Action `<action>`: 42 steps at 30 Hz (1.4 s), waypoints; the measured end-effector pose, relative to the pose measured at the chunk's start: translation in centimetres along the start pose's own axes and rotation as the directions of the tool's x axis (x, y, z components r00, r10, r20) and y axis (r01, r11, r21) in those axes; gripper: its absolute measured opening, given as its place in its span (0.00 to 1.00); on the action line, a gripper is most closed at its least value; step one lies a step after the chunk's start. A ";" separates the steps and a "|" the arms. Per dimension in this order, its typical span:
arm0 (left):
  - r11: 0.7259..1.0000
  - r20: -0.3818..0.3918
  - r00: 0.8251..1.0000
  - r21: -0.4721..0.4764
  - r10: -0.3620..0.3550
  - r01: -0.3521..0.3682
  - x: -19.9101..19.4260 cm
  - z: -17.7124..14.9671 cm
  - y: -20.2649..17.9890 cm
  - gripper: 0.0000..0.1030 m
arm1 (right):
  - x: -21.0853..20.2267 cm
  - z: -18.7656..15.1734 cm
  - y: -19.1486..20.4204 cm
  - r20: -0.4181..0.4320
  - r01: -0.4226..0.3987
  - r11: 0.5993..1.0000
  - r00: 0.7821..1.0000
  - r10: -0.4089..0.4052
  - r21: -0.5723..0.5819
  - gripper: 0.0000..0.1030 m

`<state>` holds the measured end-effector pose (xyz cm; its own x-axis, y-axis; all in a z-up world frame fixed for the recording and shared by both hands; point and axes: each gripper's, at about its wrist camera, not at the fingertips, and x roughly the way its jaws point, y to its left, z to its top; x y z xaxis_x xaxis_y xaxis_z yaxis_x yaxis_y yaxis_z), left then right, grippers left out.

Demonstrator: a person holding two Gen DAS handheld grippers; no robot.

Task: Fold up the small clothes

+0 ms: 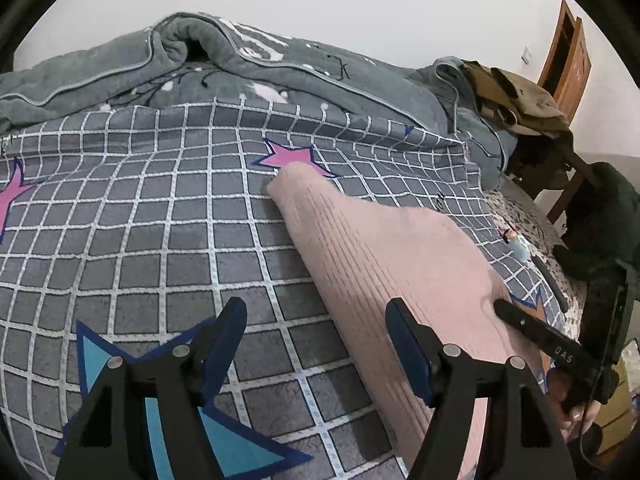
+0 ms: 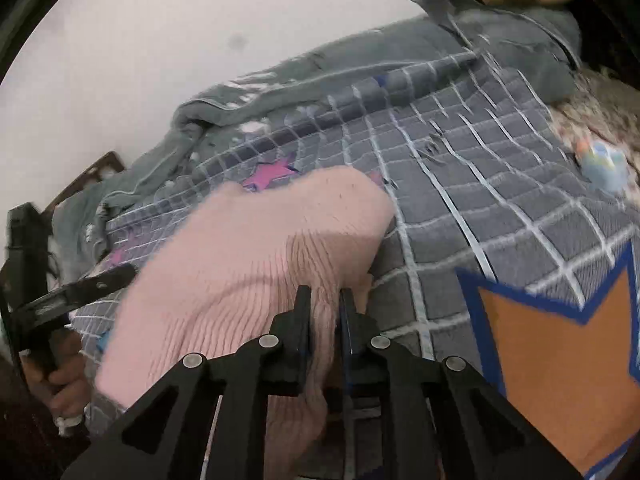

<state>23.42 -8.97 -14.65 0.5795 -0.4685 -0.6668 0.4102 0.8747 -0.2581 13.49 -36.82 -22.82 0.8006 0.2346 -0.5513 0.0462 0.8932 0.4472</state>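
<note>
Black fingers of the right gripper are pinching a fold of the pink ribbed knit garment, which is lying across the grey checked bedspread. Over that bedspread, the left gripper is hovering with jaws spread, holding nothing.

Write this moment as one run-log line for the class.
left gripper: open, above checked bedspread | right gripper: shut on pink knit garment | fold: garment lies on bedspread, right edge pinched
</note>
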 end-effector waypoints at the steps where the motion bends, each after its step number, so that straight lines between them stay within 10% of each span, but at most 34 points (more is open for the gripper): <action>1: 1.000 -0.004 1.000 -0.001 -0.005 0.005 0.0 0.0 0.0 0.68 | -0.3 0.1 0.1 0.002 0.000 1.000 1.000 0.000 -0.005 0.13; 15: 0.993 -0.089 0.990 -0.062 -0.109 0.104 2.8 -0.1 -1.1 0.69 | 2.8 2.2 1.1 -0.089 0.017 1.000 0.996 -0.018 -0.010 0.59; 29: 0.989 -0.114 0.986 -0.099 -0.120 0.109 4.9 -0.5 -1.6 0.59 | 3.6 1.7 0.5 -0.138 -0.016 0.998 0.990 0.008 -0.058 0.59; 35: 0.994 -0.090 0.991 -0.055 -0.096 0.092 4.6 -0.3 -2.3 0.46 | 3.2 1.7 1.2 -0.124 -0.068 0.997 0.990 0.063 -0.034 0.32; 42: 0.983 -0.116 0.983 -0.133 -0.140 0.125 5.9 -0.6 -1.2 0.62 | 4.1 1.9 1.2 -0.149 -0.051 0.999 0.988 0.049 -0.009 0.48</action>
<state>25.90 -12.75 -18.74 0.4308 -0.5690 -0.7005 0.3819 0.8182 -0.4297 17.95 -35.56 -23.17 0.7040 0.3327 -0.6275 0.0000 0.8835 0.4685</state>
